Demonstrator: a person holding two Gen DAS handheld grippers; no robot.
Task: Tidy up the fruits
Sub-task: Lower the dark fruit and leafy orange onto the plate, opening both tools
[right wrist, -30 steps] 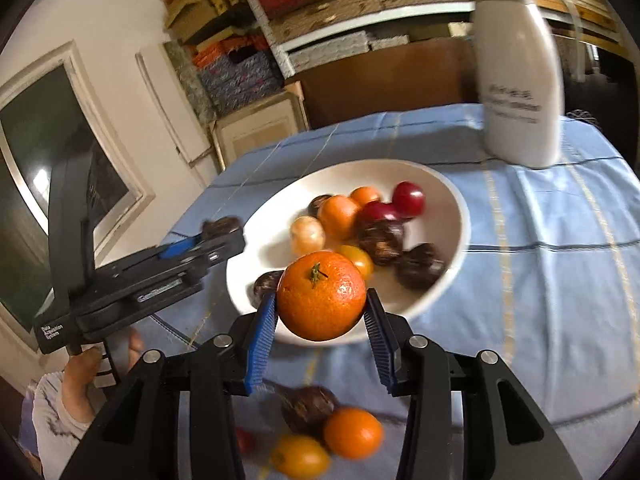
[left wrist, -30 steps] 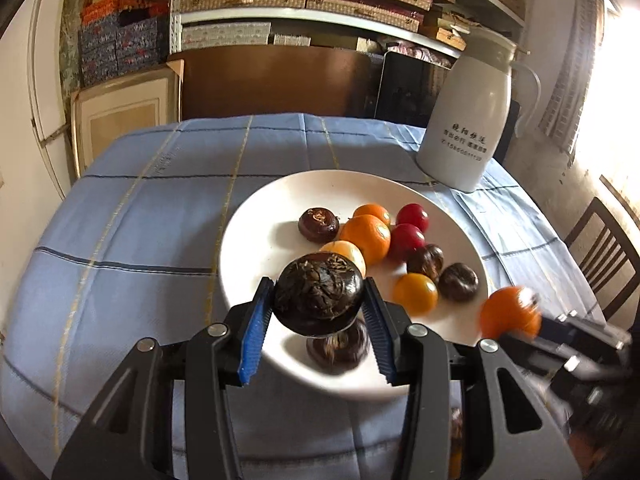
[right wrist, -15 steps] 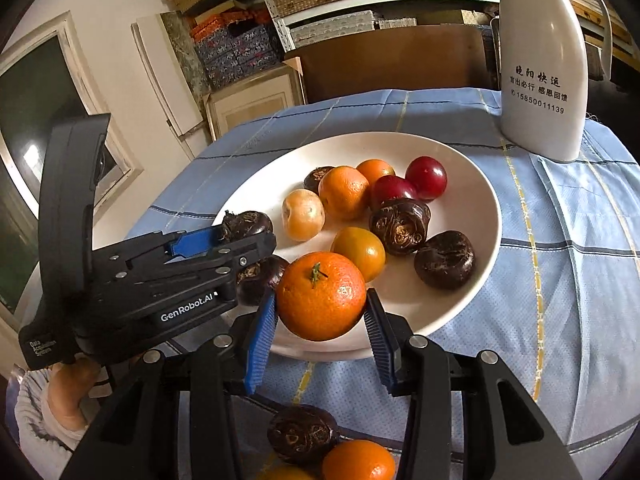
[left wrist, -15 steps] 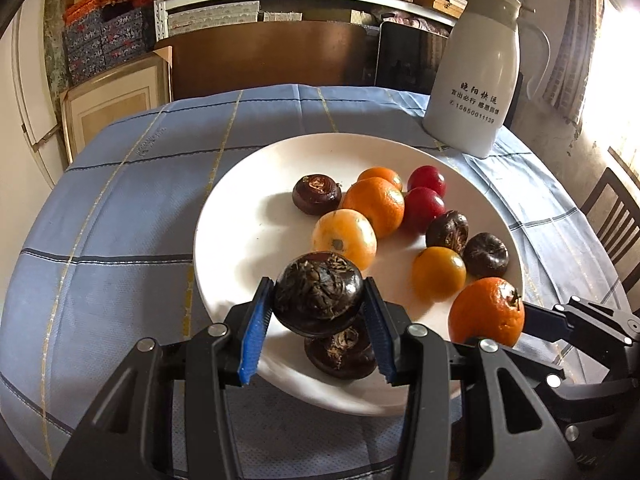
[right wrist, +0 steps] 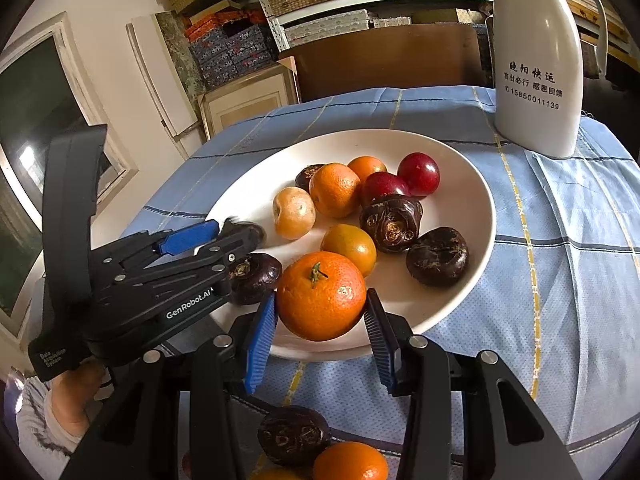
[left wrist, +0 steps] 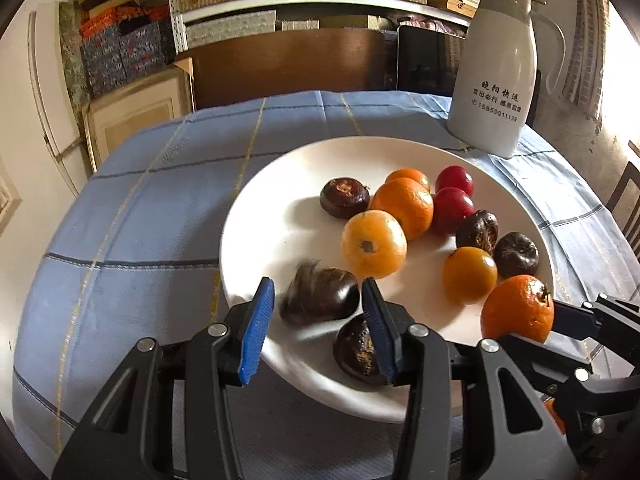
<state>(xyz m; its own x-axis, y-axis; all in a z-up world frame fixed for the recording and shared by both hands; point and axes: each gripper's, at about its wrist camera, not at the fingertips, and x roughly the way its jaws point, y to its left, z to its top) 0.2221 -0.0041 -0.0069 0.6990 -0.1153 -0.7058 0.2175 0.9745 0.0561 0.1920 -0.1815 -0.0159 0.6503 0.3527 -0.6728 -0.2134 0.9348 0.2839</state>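
Note:
A white plate [left wrist: 280, 232] on the blue checked cloth holds several tangerines, two red plums and dark water chestnuts. My left gripper [left wrist: 318, 286] hovers over the plate's near left rim and stands open. A dark water chestnut [left wrist: 320, 302], blurred with motion, lies between its blue pads with a small gap on each side. Another chestnut [left wrist: 358, 350] sits just behind the right finger. My right gripper [right wrist: 320, 296] is shut on a tangerine [right wrist: 320, 296] above the plate's near edge. In the right wrist view the left gripper [right wrist: 236, 236] reaches in from the left.
A tall white jug [left wrist: 492, 80] stands behind the plate on the right. One dark fruit [right wrist: 294, 436] and a tangerine [right wrist: 350, 460] lie on the cloth below my right gripper. A chair [left wrist: 628, 204] stands at the table's right; shelves and boards lie behind.
Both grippers have sunk toward the plate. The left pads have let go of the dark chestnut, which now drops, blurred, onto the plate. The right gripper keeps its tangerine.

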